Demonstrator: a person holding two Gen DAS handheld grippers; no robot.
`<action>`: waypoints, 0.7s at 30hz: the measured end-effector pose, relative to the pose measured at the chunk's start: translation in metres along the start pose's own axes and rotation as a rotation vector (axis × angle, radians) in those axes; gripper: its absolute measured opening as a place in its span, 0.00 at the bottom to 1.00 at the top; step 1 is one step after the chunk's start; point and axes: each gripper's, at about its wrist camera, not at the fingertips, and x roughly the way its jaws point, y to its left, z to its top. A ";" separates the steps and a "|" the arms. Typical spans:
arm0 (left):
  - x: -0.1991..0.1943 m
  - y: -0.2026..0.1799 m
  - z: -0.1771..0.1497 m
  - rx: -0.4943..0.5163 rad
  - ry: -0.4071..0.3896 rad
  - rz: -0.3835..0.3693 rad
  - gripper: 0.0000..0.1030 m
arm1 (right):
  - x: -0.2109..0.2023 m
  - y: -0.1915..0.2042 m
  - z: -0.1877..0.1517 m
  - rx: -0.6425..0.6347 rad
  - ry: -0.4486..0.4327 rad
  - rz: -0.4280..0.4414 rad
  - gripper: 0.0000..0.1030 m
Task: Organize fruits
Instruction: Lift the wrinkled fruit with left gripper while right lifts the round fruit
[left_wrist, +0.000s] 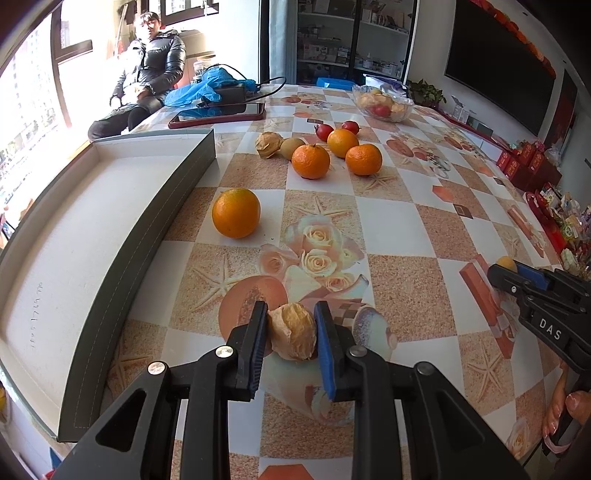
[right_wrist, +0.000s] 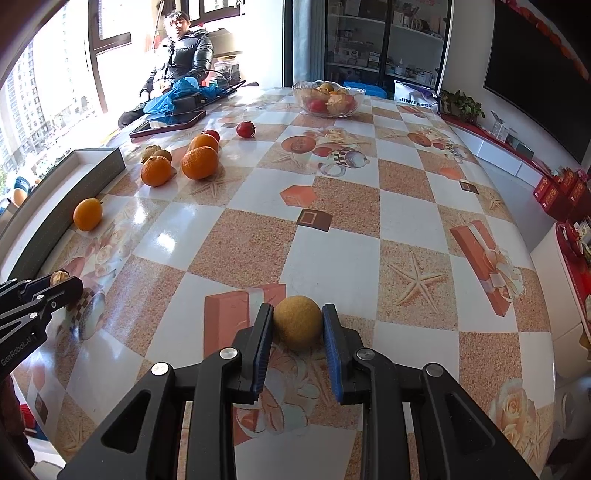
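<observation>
Left wrist view: the left claw (left_wrist: 291, 334) grips a papery husked fruit (left_wrist: 293, 330) just above the table (left_wrist: 406, 229), beside the grey tray's (left_wrist: 147, 236) long wall; a lone orange (left_wrist: 236, 212) sits near that wall, open table beyond.

Right wrist view: the right claw (right_wrist: 298, 326) clasps a round tan fruit (right_wrist: 298, 322), apparently resting on the table, well clear of the right edge.

We get two fisheye views, each low over the table (left_wrist: 399, 221), looking forward along its own fingers toward the window. Our left view sits near the tray (left_wrist: 110, 221), close behind a husked fruit (left_wrist: 293, 332). Our right view sits further right, close behind a round fruit (right_wrist: 298, 326). Both share the oranges (left_wrist: 310, 160), the bowl (right_wrist: 327, 98) and each other's gripper at the edge.
</observation>
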 end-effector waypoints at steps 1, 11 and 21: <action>0.000 0.000 0.000 0.000 0.000 -0.001 0.27 | 0.000 0.000 0.000 0.002 0.002 -0.001 0.27; -0.001 0.001 0.000 -0.002 -0.002 -0.010 0.27 | -0.001 -0.001 0.001 0.029 0.042 0.038 0.27; -0.004 0.014 0.005 -0.065 0.027 -0.088 0.27 | -0.002 -0.010 0.005 0.127 0.097 0.122 0.27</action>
